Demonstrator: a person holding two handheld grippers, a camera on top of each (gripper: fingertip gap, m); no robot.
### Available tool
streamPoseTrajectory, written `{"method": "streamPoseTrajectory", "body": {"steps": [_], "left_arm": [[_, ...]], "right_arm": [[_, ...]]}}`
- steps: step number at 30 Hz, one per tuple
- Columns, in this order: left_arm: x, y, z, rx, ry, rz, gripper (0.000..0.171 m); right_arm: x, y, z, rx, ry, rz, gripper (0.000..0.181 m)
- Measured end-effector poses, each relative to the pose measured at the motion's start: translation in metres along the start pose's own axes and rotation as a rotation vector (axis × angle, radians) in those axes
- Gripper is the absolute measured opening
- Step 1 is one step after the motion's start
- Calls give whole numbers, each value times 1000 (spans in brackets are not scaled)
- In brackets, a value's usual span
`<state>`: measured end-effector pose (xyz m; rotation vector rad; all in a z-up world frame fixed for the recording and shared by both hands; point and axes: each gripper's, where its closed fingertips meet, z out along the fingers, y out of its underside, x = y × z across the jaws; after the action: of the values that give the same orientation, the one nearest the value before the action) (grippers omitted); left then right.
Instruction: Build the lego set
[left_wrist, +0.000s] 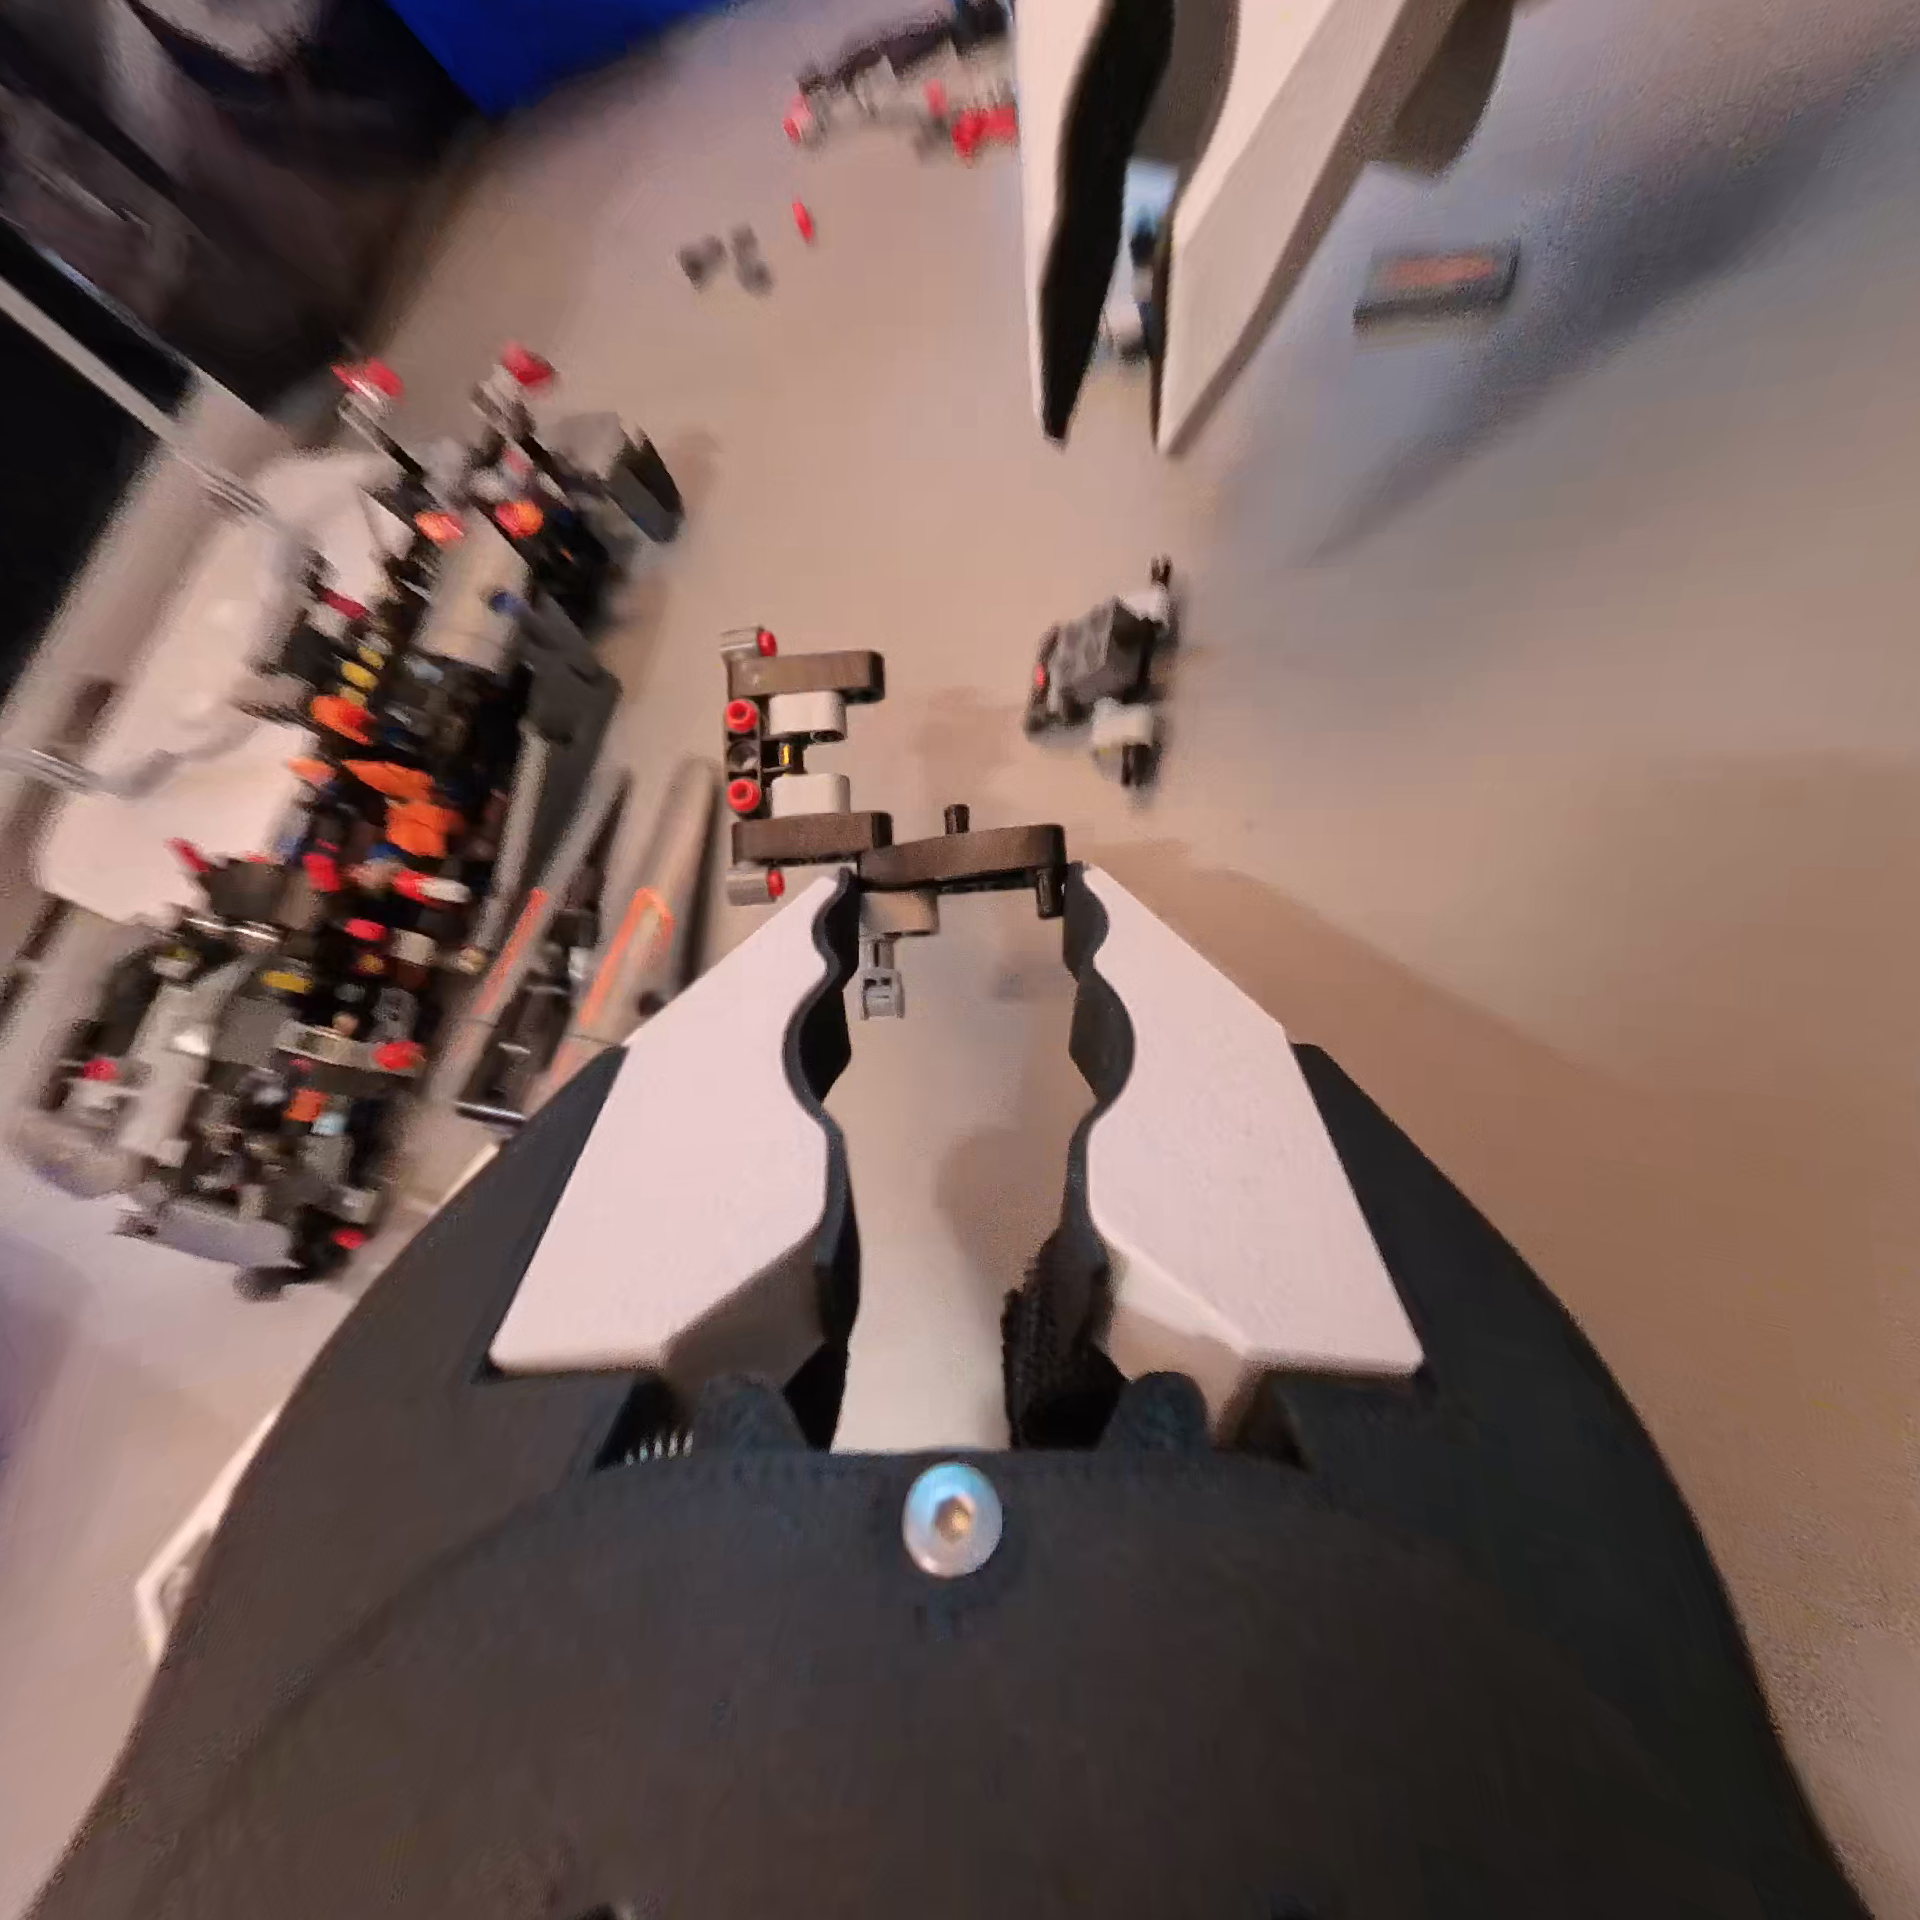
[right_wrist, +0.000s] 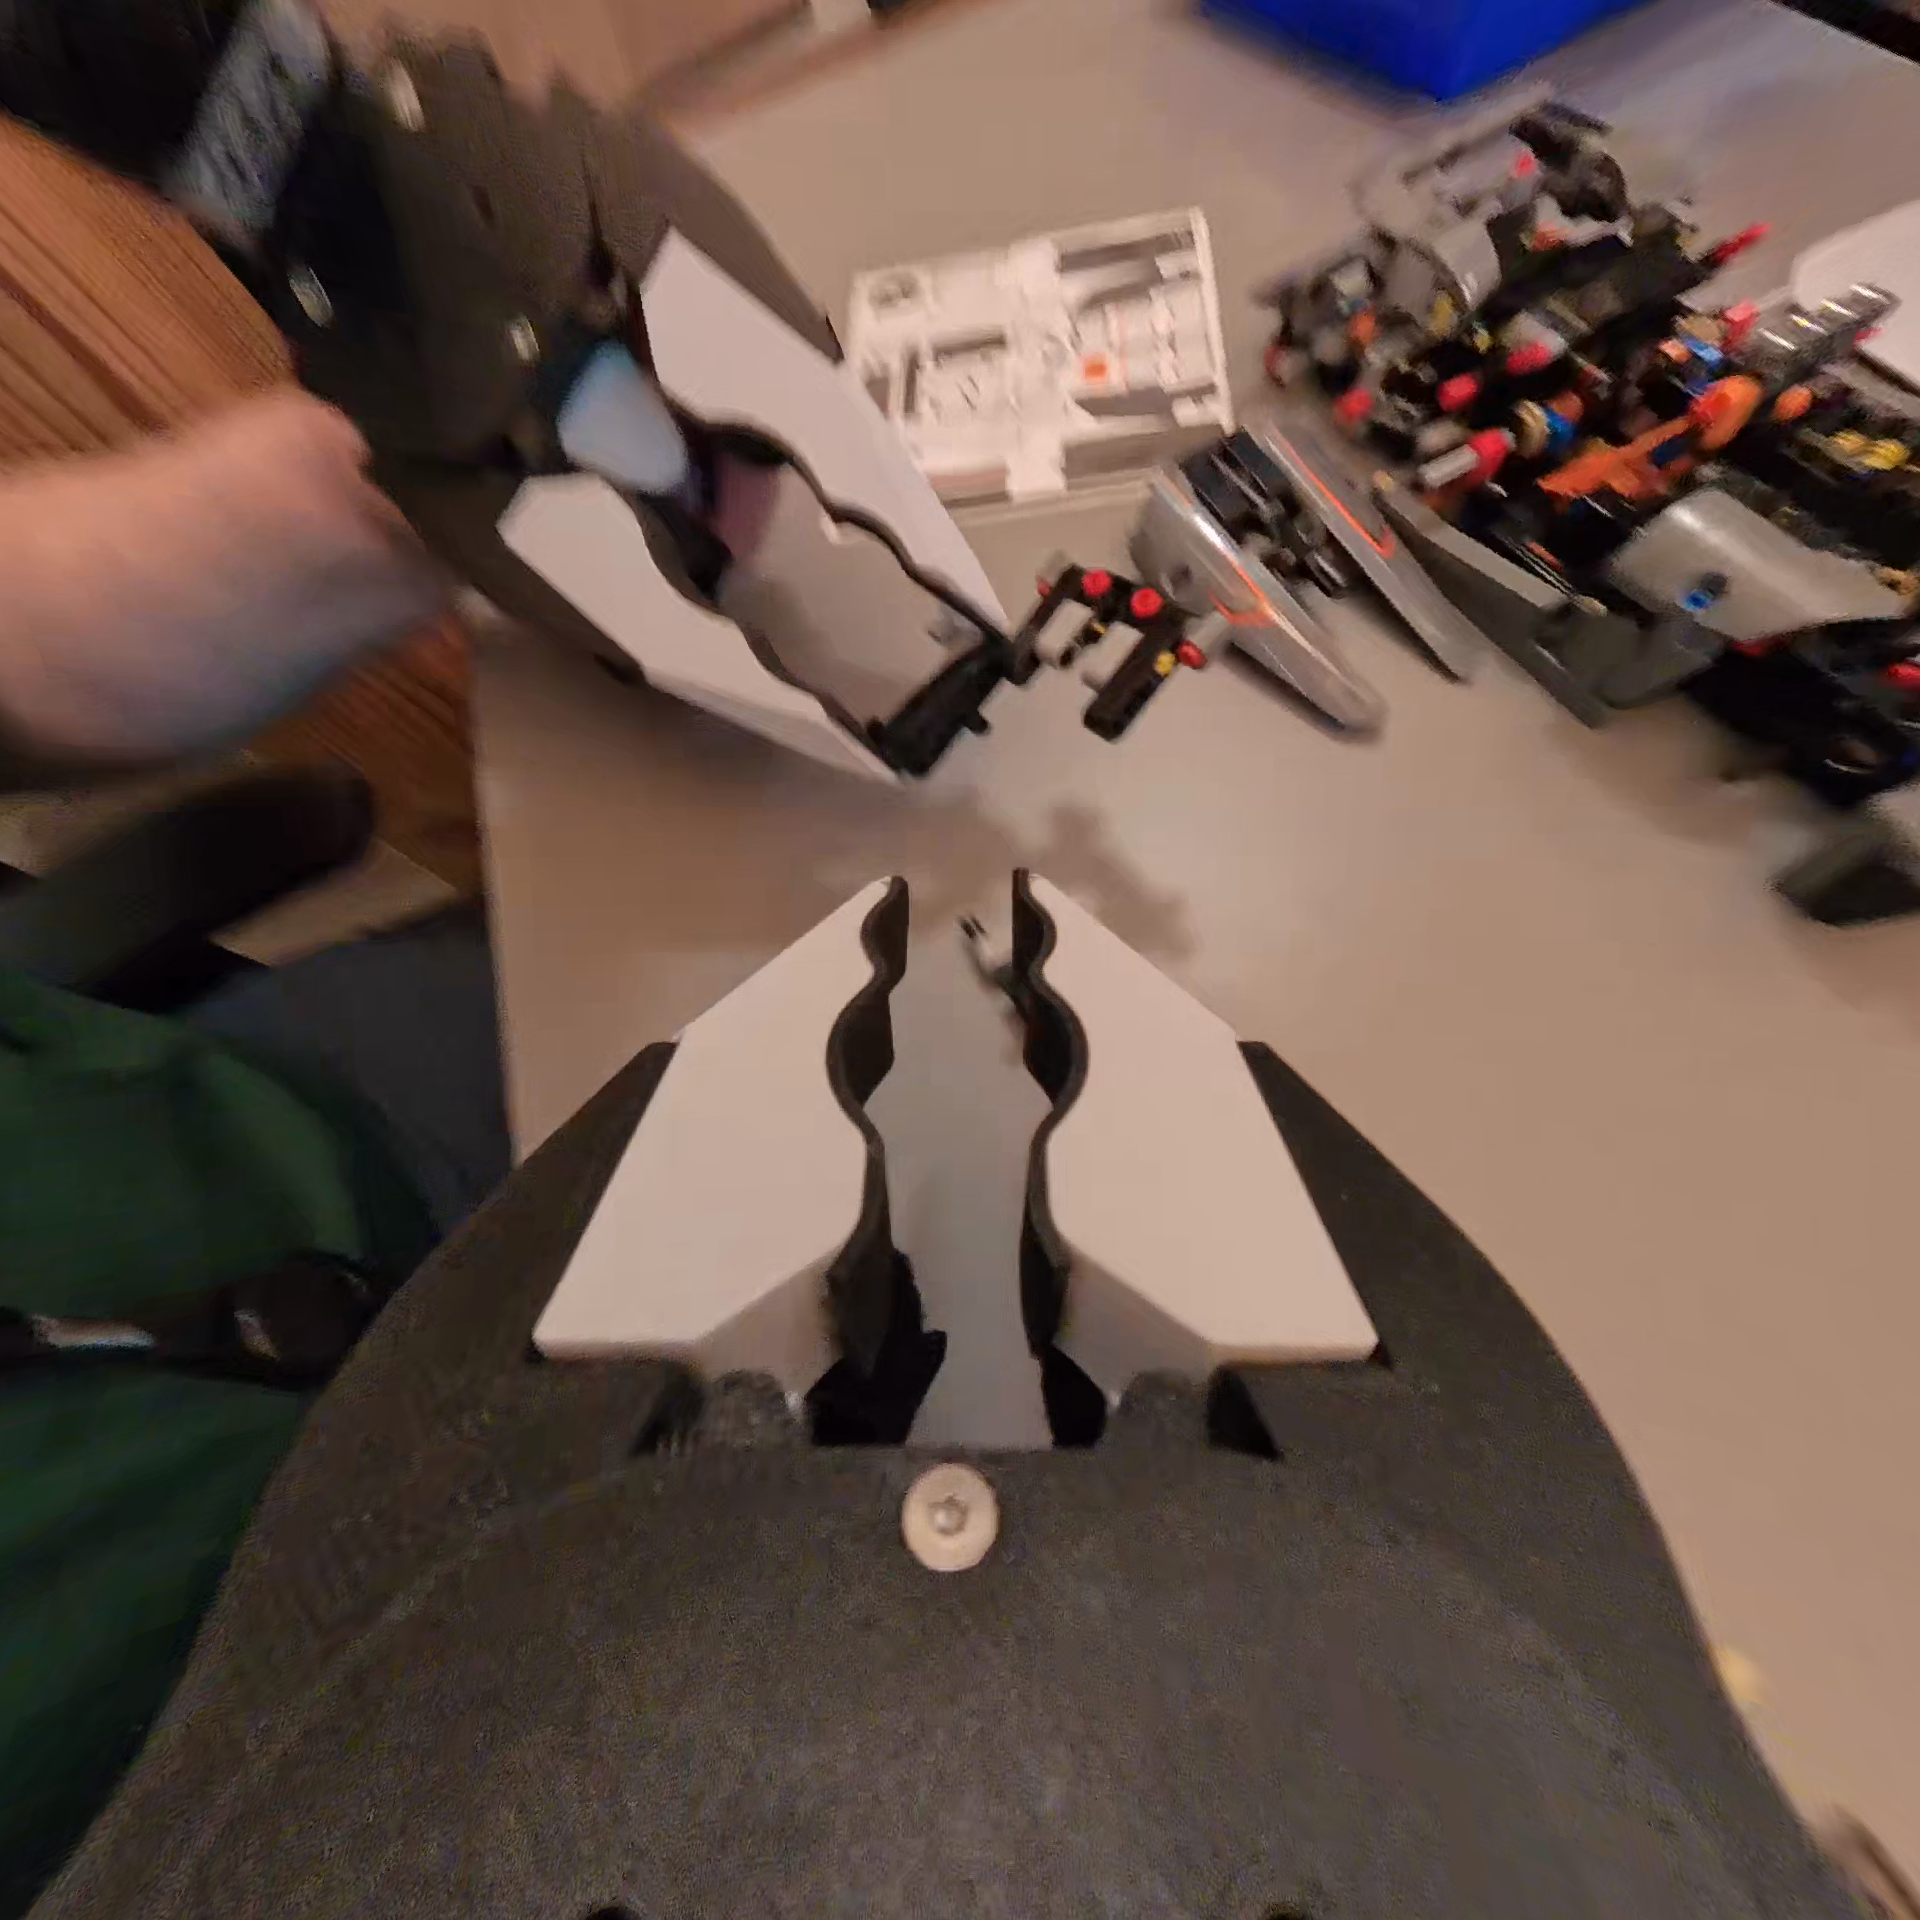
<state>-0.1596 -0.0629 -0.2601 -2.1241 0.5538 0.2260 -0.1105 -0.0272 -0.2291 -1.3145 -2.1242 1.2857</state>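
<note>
Build well advanced; a sub-assembly is in hand, not yet joined.

My left gripper (left_wrist: 961, 883) is closed on a small black sub-assembly (left_wrist: 805, 764) with red pins, held above the table (left_wrist: 1455, 935). My right gripper (right_wrist: 956, 894) is nearly closed; a small dark pin (right_wrist: 977, 935) sits between its fingertips, though blur hides the grip. The large model (right_wrist: 1621, 436) looks mostly built; the manual (right_wrist: 1039, 353) lies open and loose parts (left_wrist: 904, 104) remain.

Left hand-held gripper (left_wrist: 961, 883) clamped at its tips, right hand-held gripper (right_wrist: 956, 894) slightly parted
</note>
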Motion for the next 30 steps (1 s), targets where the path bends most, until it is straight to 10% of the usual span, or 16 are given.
{"method": "streamPoseTrajectory", "body": {"steps": [8,30], "left_arm": [[0,-57,-23,169,-159,189,37],[-7,-82,-24,239,-223,241,40]], "right_arm": [[-13,-36,14,186,-164,213,15],[-20,-57,-7,353,-391,357,1]]}}
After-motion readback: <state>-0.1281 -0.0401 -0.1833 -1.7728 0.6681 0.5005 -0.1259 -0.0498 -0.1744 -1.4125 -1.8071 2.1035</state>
